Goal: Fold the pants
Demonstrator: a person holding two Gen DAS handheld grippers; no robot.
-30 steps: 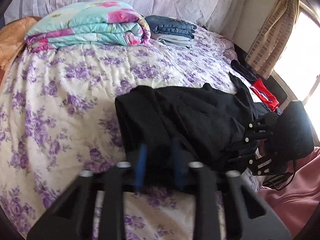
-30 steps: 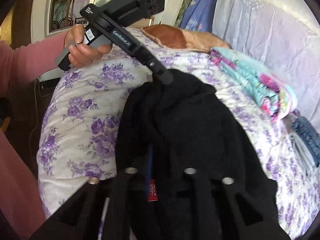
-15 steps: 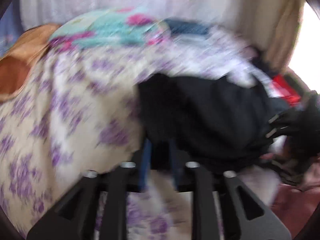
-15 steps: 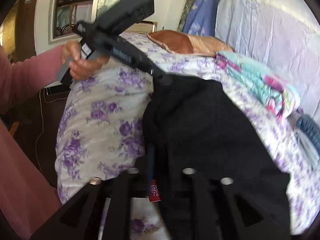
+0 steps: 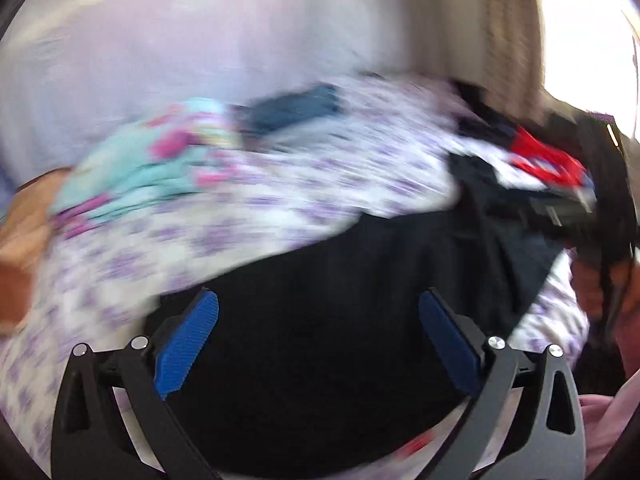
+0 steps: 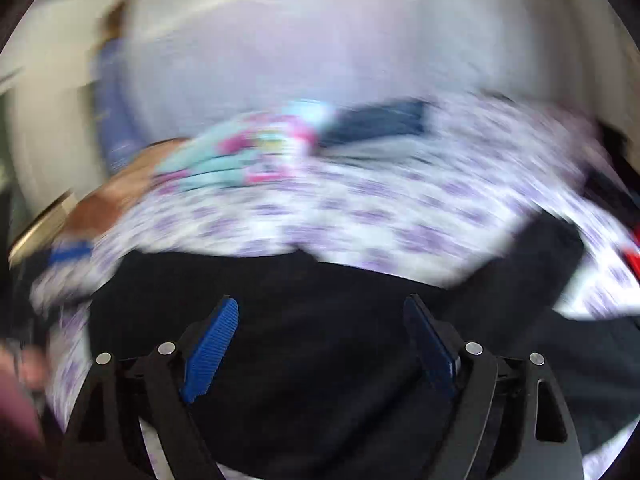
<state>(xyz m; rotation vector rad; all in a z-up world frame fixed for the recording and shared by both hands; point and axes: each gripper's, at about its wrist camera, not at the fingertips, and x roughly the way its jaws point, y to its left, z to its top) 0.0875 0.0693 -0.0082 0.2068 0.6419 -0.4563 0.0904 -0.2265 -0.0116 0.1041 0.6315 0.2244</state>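
Both views are smeared with motion blur, so the fine detail is lost. The black pants [image 5: 320, 320] lie in a dark heap on the near part of the bed [image 5: 280, 216], spread over the purple-flowered sheet, and they fill the lower half of the left wrist view.

The left gripper [image 5: 318, 340] hangs over that heap with its jaws wide and opening. The blue pads [image 5: 188, 344] stand far apart, and the dark cloth shows in the gap between them, but neither pad presses on it. Nothing is pinched.

Over to the right wrist view: same story. The right gripper [image 6: 320, 340] is spread above the pants [image 6: 340, 320], jaws opening, one blue pad on each side with black cloth showing between them and no grip on it. A dark leg of the pants trails away toward the right edge of that view.

Farther back on the bed, a folded quilt [image 5: 152, 168] in turquoise and pink sits near the wall, and just beside it a stack of blue jeans [image 5: 292, 110]. A red garment [image 5: 548, 164] lies at the right side of the bed in a dark pile of clothes. An orange-brown pillow [image 5: 20, 248] shows at the left edge. A bit of pink sleeve [image 5: 604, 428] shows at the lower right.
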